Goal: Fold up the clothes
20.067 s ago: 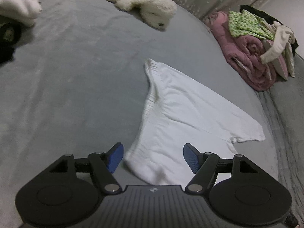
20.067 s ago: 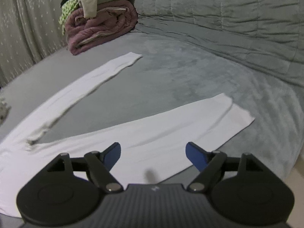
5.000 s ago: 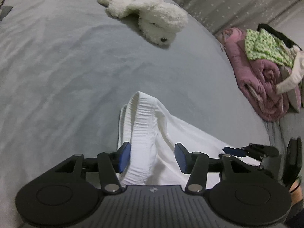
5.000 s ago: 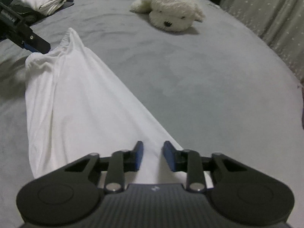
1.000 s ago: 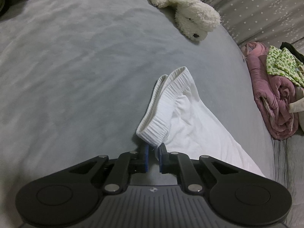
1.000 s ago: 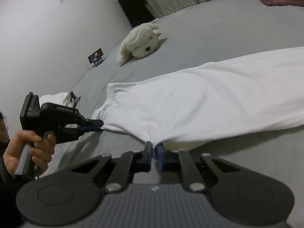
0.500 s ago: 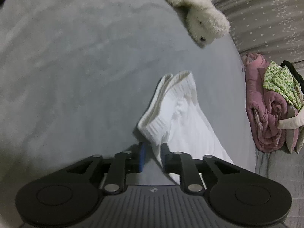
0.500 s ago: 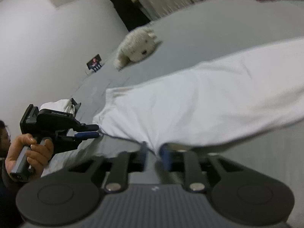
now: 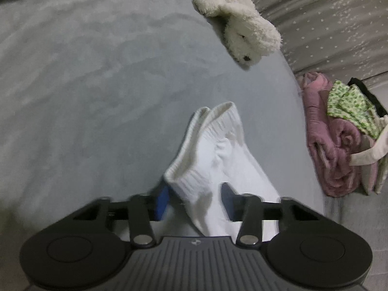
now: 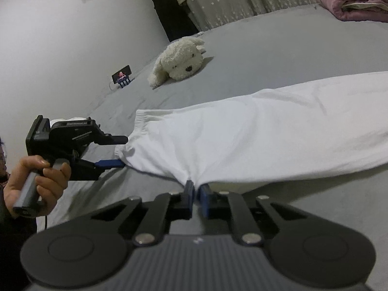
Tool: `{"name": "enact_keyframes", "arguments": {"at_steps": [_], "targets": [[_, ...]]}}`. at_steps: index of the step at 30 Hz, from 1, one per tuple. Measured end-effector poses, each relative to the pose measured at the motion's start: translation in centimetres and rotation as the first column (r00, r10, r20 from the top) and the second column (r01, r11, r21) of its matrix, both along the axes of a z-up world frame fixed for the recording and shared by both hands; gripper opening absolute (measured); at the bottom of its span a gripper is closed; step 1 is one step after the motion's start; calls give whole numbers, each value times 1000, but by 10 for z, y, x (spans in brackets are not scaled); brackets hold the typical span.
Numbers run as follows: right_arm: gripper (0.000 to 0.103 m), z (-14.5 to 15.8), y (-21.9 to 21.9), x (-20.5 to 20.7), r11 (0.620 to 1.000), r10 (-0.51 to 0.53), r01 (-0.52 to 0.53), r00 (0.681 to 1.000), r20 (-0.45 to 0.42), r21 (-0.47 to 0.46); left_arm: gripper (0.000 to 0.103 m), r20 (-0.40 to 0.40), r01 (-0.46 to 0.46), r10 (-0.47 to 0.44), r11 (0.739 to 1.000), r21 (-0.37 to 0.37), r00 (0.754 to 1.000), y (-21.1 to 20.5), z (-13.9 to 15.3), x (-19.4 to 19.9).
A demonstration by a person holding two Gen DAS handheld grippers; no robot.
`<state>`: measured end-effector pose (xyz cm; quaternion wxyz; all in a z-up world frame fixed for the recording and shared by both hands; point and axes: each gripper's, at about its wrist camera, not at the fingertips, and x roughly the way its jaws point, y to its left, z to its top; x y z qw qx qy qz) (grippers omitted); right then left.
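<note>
White trousers [image 10: 254,131] lie lengthwise on the grey bed [image 9: 84,84], the two legs laid one upon the other and running off toward the right of the right wrist view; the ribbed waistband [image 9: 206,145] stands doubled and slightly raised at the near end. Left gripper [image 9: 194,200]: fingers parted, one either side of the waistband corner, which sits between them unclamped. Right gripper [image 10: 197,194]: fingers pinched together on the near edge of the cloth, which puckers into a point at the grip. A hand [image 10: 36,177] holds the left gripper's handle.

By the look of it, the lengthwise fold is being set and the waist end let go. To do this well, the pinched edge should be kept low and under mild tension, so the upper leg does not slide off the lower. The waistband layers ought to lie edge to edge before the right grip is given up; the pucker wants smoothing flat.

A plush dog [image 9: 242,31] and a pile of pink and green bedding [image 9: 339,133] lie well apart from the work.
</note>
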<state>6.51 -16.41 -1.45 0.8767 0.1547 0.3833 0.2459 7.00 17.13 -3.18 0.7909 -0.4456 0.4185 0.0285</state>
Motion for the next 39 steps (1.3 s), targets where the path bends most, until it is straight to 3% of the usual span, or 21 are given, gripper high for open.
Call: {"name": "enact_keyframes", "arguments": {"at_steps": [6,14,18,21,25,28,34,39], "targets": [[7,5,-8,-4,999,20,-20,1000,10,28,10,4,-27,27,999,43,1000,1,5,-8],[7,0,-6,1,999,44,-43,998,-44,11,10,6,-49,49,995,88,999,0,9,-12],[6,10,-7,1,997,61,-61,998,-17,36,10,29,-64,60,987,146,998,-2,18,-15],[6,1,-2,5,998,66,-65,996,-67,19,10,21,-64,61,984,168,998,-3,16,-14],[7,-6,3,6,998,61,-61,994,-91,-5,11,-17,-70,73,986,152,997,-2,8,-14],[7,-3,-1,4,998,59,-60,995,-83,-10,18,-36,-79,83,991,112,996,3,7,-14],[8,-3,1,10,996,73,-78,991,-117,-40,20,-56,-104,109,992,72,992,12,19,-18],[13,4,4,6,989,95,-106,990,-107,-105,23,-15,-121,123,987,103,992,19,26,-15]]}}
